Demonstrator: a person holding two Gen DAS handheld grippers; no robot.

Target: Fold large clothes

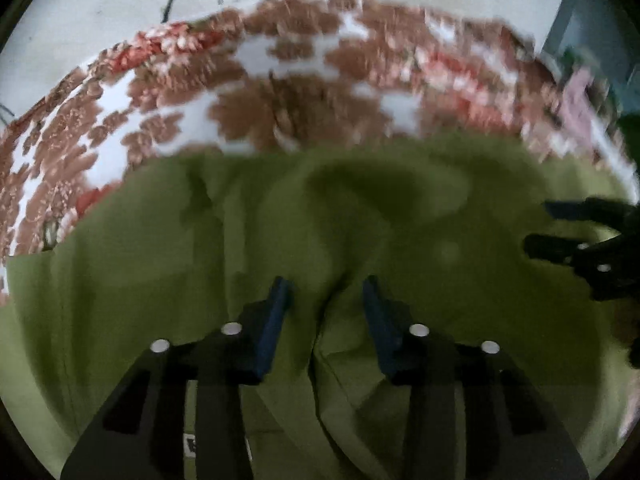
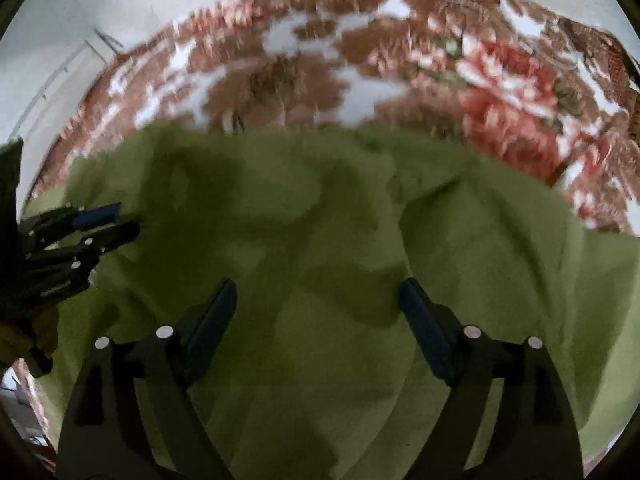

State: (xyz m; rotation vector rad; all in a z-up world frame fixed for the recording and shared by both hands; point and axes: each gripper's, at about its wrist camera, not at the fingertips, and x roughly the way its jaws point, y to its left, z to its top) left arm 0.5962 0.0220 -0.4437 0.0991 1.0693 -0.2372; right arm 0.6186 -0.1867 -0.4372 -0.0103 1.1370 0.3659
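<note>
A large olive-green garment (image 1: 360, 220) lies spread and wrinkled over a floral bed cover; it also fills the right wrist view (image 2: 340, 220). My left gripper (image 1: 326, 284) hovers over it with jaws open, a raised fold of the green cloth between the blue pads. My right gripper (image 2: 316, 288) is wide open above the cloth, holding nothing. The right gripper shows at the right edge of the left wrist view (image 1: 536, 226). The left gripper shows at the left edge of the right wrist view (image 2: 128, 220). Both views are motion-blurred.
The floral brown, red and white bed cover (image 1: 280, 80) extends beyond the garment's far edge, seen too in the right wrist view (image 2: 500, 80). A pale wall (image 1: 120, 0) with a dark cable stands behind the bed. A bluish object (image 1: 592, 40) sits at the far right.
</note>
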